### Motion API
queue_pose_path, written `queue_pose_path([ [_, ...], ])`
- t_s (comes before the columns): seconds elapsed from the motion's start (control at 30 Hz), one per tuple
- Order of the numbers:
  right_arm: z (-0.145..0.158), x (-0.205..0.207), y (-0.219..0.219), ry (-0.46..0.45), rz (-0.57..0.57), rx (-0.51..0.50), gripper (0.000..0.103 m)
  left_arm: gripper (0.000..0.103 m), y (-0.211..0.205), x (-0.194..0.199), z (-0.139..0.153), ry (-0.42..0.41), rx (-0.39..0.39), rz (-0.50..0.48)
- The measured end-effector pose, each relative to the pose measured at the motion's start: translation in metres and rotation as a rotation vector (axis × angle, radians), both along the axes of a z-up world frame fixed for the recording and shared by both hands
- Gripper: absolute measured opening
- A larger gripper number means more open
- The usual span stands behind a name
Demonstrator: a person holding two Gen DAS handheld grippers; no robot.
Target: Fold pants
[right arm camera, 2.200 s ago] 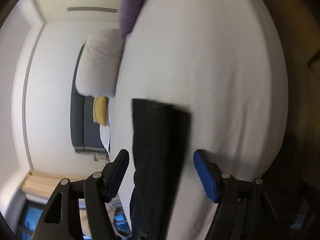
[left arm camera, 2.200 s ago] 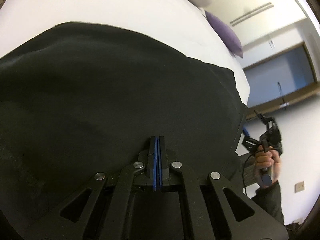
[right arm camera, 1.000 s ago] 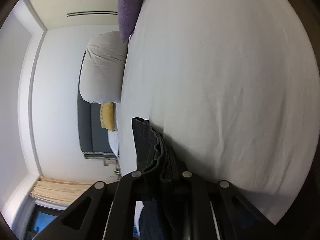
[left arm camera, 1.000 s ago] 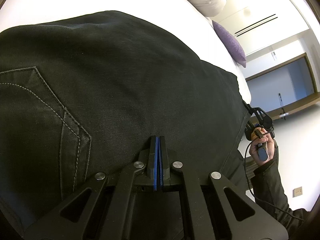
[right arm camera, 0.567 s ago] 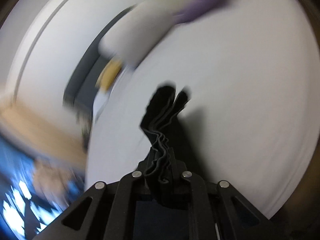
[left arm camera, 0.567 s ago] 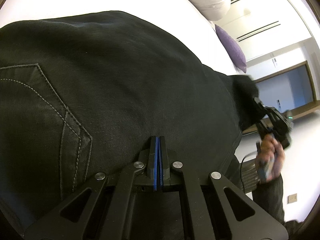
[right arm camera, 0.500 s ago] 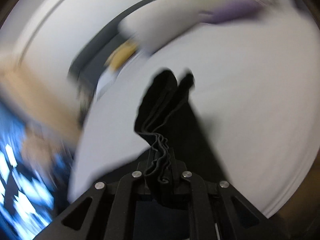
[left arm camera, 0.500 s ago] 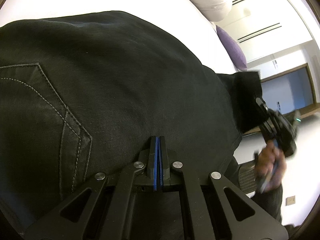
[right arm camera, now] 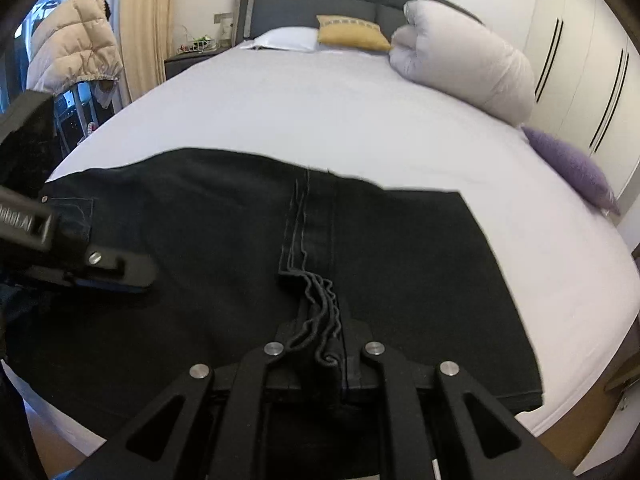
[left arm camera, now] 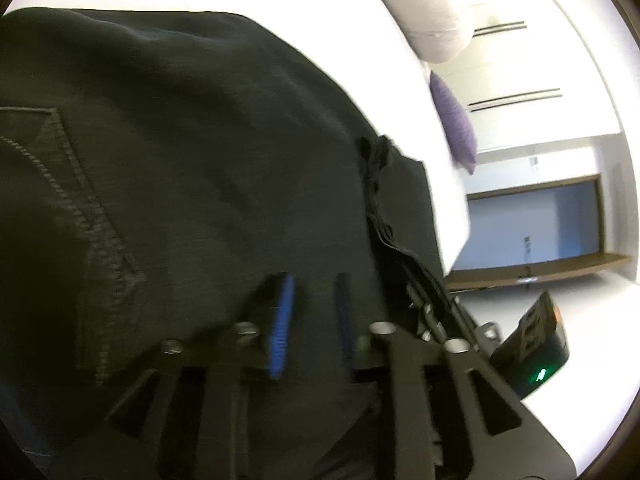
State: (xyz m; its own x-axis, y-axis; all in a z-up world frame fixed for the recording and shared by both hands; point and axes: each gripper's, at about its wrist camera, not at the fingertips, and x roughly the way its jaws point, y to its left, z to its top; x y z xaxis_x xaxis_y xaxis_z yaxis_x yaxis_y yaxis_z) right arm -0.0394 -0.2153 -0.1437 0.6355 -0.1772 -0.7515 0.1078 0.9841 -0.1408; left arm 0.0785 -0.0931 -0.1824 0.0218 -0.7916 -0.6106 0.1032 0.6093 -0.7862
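Note:
Black pants [right arm camera: 224,240] lie across the near edge of a white bed [right arm camera: 320,120], folded over on themselves. My right gripper [right arm camera: 320,344] is shut on the stacked leg hems [right arm camera: 310,268] and holds them over the middle of the pants. My left gripper [left arm camera: 310,316] is open, its blue pads [left arm camera: 280,320] apart, just above the pants [left arm camera: 180,160] near the back pocket [left arm camera: 52,200]. It also shows in the right wrist view [right arm camera: 80,264] at the left. The right gripper shows at the right of the left wrist view [left arm camera: 440,308].
A white rolled duvet [right arm camera: 468,68], a mustard cushion [right arm camera: 352,32] and a purple cushion [right arm camera: 568,168] lie on the bed's far side. A grey headboard [right arm camera: 320,0] stands behind. A puffy jacket [right arm camera: 72,56] hangs at the left. White wardrobes [right arm camera: 580,60] stand at the right.
My right gripper has swung the leg hems up and over onto the middle of the pants, close to my left gripper. My left gripper has opened and let go of the fabric.

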Motion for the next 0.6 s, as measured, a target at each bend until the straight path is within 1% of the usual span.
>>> queue_pose_path([
  [0.07, 0.008, -0.011, 0.015, -0.024, 0.012, -0.007, 0.012, 0.068, -0.003, 0.003, 0.007, 0.002, -0.046, 0.003],
  [0.1, 0.014, -0.013, 0.021, -0.033, 0.020, -0.007, 0.012, 0.076, -0.004, 0.005, 0.012, -0.004, -0.060, 0.010],
  [0.13, 0.020, -0.015, 0.028, -0.046, 0.032, -0.008, 0.012, 0.087, -0.005, 0.007, 0.015, -0.009, -0.064, 0.018],
  [0.17, 0.023, -0.016, 0.034, -0.056, 0.042, -0.009, 0.012, 0.093, -0.006, 0.010, 0.018, -0.009, -0.072, 0.025],
  [0.3, 0.035, -0.023, 0.061, -0.086, 0.096, -0.019, 0.012, 0.093, -0.008, 0.025, 0.013, 0.060, -0.097, 0.040],
  [0.4, 0.039, -0.027, 0.081, -0.091, 0.148, -0.035, 0.012, 0.093, -0.010, 0.033, 0.011, 0.077, -0.096, 0.019],
  [0.43, 0.038, -0.029, 0.090, -0.091, 0.168, -0.042, 0.012, 0.087, -0.010, 0.035, 0.012, 0.076, -0.092, 0.010],
  [0.47, 0.036, -0.030, 0.095, -0.088, 0.183, -0.047, 0.012, 0.069, -0.010, 0.038, 0.013, 0.069, -0.083, 0.002],
  [0.5, 0.036, -0.030, 0.100, -0.087, 0.198, -0.051, 0.012, 0.055, -0.008, 0.041, 0.014, 0.064, -0.074, -0.008],
  [0.53, 0.033, -0.030, 0.107, -0.082, 0.214, -0.051, 0.012, 0.026, -0.007, 0.045, 0.013, 0.070, -0.057, -0.025],
  [0.57, 0.033, -0.030, 0.111, -0.078, 0.225, -0.052, 0.012, 0.020, -0.005, 0.046, 0.012, 0.071, -0.042, -0.031],
  [0.6, 0.032, -0.031, 0.115, -0.076, 0.236, -0.057, 0.012, 0.017, -0.002, 0.048, 0.013, 0.062, -0.028, -0.037],
])
